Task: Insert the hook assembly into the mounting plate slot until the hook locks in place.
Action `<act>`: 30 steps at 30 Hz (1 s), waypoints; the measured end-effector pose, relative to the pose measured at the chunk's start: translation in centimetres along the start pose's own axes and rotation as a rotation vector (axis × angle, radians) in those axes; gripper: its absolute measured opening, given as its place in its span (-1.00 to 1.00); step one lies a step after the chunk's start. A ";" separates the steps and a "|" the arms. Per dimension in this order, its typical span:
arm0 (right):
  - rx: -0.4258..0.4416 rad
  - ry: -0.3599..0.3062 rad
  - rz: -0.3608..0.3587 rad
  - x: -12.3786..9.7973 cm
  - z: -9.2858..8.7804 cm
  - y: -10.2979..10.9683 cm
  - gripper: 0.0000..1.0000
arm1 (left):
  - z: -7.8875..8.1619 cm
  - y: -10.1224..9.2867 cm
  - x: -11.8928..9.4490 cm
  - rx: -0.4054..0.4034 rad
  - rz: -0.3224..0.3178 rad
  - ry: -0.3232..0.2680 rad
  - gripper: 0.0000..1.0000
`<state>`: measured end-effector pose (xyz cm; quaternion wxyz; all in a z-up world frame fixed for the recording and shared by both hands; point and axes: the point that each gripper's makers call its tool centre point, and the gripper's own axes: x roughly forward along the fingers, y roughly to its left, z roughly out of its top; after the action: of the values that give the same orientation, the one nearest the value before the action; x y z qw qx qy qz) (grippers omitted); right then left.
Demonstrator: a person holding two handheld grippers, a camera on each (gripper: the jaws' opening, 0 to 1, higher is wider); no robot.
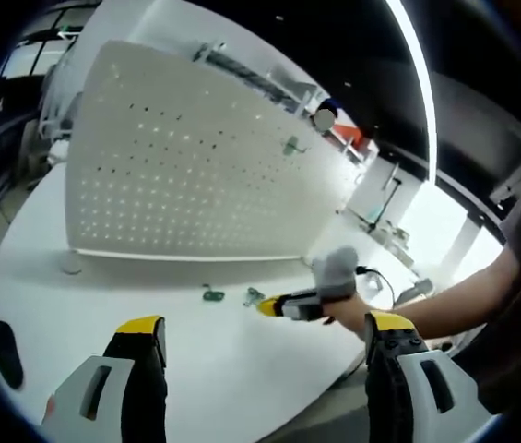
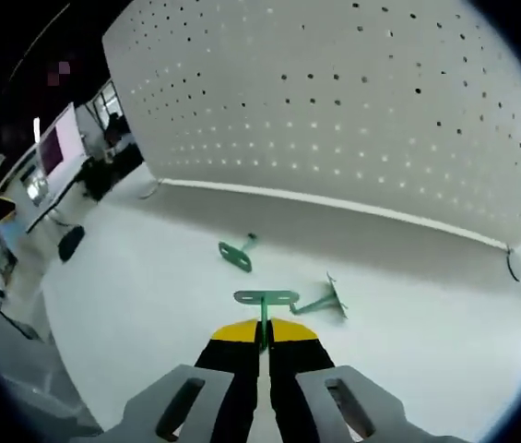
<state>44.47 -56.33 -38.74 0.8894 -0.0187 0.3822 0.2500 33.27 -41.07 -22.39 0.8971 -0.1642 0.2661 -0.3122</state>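
Note:
A white pegboard mounting plate (image 1: 186, 175) (image 2: 334, 120) stands upright on the white table (image 1: 85, 305). One green hook (image 1: 291, 145) hangs on its upper right. My right gripper (image 2: 263, 330) is shut on the stem of a green hook assembly (image 2: 265, 298), held low over the table in front of the plate. Two more green hooks (image 2: 237, 254) (image 2: 325, 300) lie loose on the table beyond it. In the left gripper view the right gripper (image 1: 288, 305) comes in from the right in a gloved hand, a green piece (image 1: 253, 295) at its tip. My left gripper (image 1: 265, 325) is open, holding nothing.
A black oval object (image 1: 6, 351) (image 2: 71, 242) lies near the table's edge. A monitor (image 2: 53, 148) stands off to the left of the right gripper view. A thin cable (image 2: 514, 266) hangs at the plate's right foot. The person's arm (image 1: 463, 295) reaches in from the right.

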 end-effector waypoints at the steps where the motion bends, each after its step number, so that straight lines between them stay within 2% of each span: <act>1: -0.002 -0.012 0.003 -0.2 0.5 0.2 -0.99 | 0.1 -0.1 0.0 0.002 -0.001 -0.002 0.82; 11: -0.028 -0.059 0.015 -1.7 2.7 0.6 -0.99 | 0.5 -0.8 -0.7 0.045 0.001 -0.014 0.83; 19: -0.033 -0.076 0.027 -3.0 3.2 1.2 -0.99 | 0.8 -1.6 -1.1 0.076 0.003 -0.029 0.86; 30: -0.074 -0.132 0.060 -5.9 5.2 3.3 -0.99 | 1.0 -2.4 -2.0 0.097 0.009 -0.055 0.84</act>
<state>42.99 -54.87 -30.45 0.9035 -0.0235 0.3136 0.2913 31.36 -41.45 -19.68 0.9125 -0.1276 0.2265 -0.3159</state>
